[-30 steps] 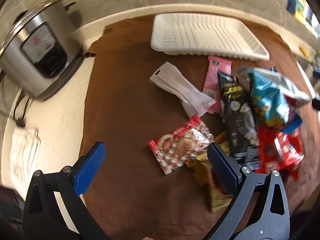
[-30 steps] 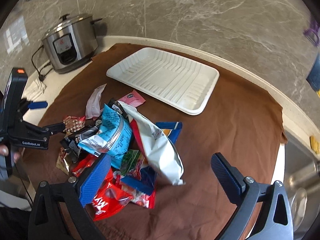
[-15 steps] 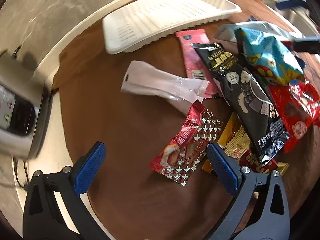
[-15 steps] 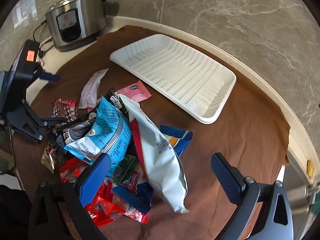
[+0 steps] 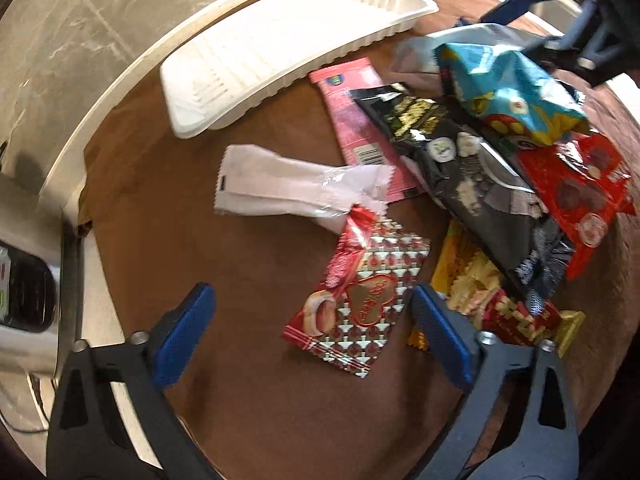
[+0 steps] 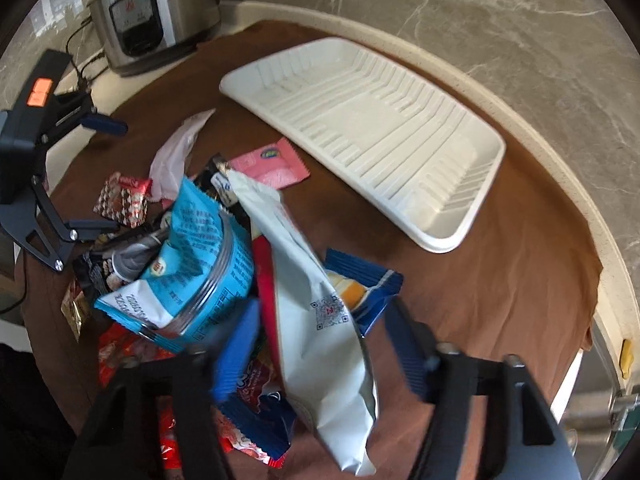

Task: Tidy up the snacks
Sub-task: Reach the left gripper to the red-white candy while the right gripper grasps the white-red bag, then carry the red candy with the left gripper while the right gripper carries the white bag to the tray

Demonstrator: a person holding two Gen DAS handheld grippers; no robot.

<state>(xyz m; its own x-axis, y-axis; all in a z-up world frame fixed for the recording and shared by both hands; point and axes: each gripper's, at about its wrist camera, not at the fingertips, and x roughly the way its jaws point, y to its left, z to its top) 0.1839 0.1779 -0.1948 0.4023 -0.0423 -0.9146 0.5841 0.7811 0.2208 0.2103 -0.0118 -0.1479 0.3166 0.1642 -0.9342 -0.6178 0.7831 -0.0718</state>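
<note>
A heap of snack packets lies on a brown cloth (image 5: 240, 380). My left gripper (image 5: 316, 332) is open and low over a red and silver heart-patterned packet (image 5: 360, 296), which lies between its fingers. A white wrapper (image 5: 288, 192), a pink packet (image 5: 360, 128), a black packet (image 5: 460, 172), a light blue bag (image 5: 508, 92) and a red packet (image 5: 580, 192) lie beyond. My right gripper (image 6: 320, 356) is open, straddling a long white bag (image 6: 316, 300), beside the light blue bag (image 6: 192, 264). An empty white ribbed tray (image 6: 372, 120) stands behind the heap.
A steel rice cooker (image 6: 152, 12) stands at the back left on the pale counter, with a cord. A blue packet (image 6: 360, 288) lies under the white bag. A grey marble wall (image 6: 480, 12) runs behind. The counter's curved edge (image 6: 600, 216) bounds the cloth on the right.
Both grippers have moved down and closer to the heap. The left one now has the heart-patterned packet between its fingers; the right one's fingers have narrowed around the white bag.
</note>
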